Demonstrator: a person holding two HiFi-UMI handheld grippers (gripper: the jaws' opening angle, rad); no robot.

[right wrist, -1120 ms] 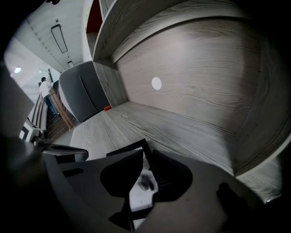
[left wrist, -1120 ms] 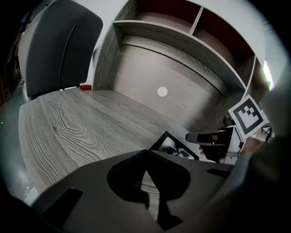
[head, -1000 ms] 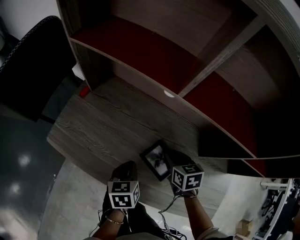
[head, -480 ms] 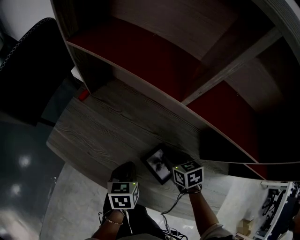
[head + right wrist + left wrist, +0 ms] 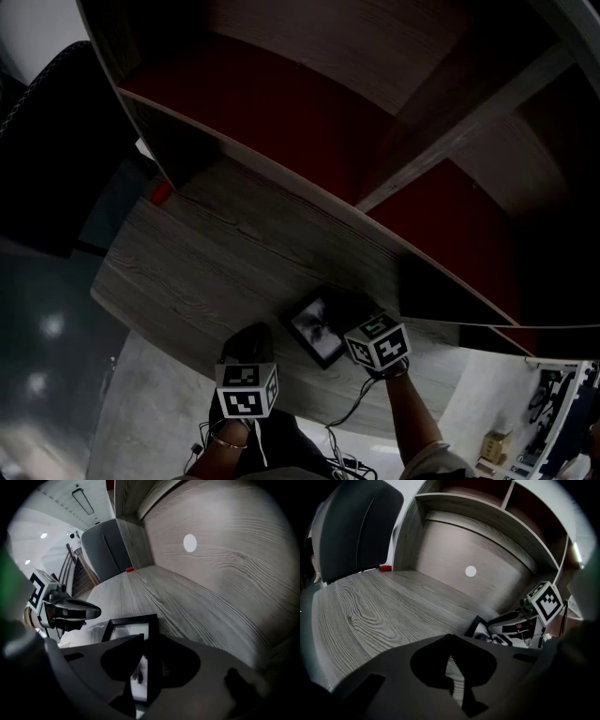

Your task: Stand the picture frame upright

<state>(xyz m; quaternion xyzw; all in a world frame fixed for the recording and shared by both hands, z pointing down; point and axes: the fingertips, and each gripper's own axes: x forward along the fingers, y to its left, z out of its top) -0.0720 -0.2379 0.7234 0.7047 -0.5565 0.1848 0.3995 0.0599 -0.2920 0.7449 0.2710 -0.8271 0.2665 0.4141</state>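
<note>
**One gripper on the frame, one idle**

Both grippers sit at the near edge of the desk (image 5: 206, 253), below the shelf (image 5: 309, 112). The right gripper (image 5: 149, 648) is clenched on the frame (image 5: 317, 326). Its own view shows the black side rail pinched between the jaws, with the glass running down beside them. A bite on the edge, rather than flat across the face, likely serves as a hinge grip, so a turn of the wrist could tip the frame up onto its lower rail. The frame is on the desk near the front edge, just left of the right gripper's cube (image 5: 378, 342). From the head view it looks flat or slightly tipped, and which one cannot be settled.

The left gripper (image 5: 450, 663) grasps nothing. Its jaws are drawn together, with only a sliver of wood grain showing between them. It hangs near the frame, probably ready to steady the other side.

Much is dim. The photo in the frame is a grey smear. The frame's back and any prop leg are out of sight, so whether it can stand alone is unknown. In the head view the cube covers the right jaws. A red thing (image 5: 161, 192) at the desk's far left corner is too small to name.
</note>
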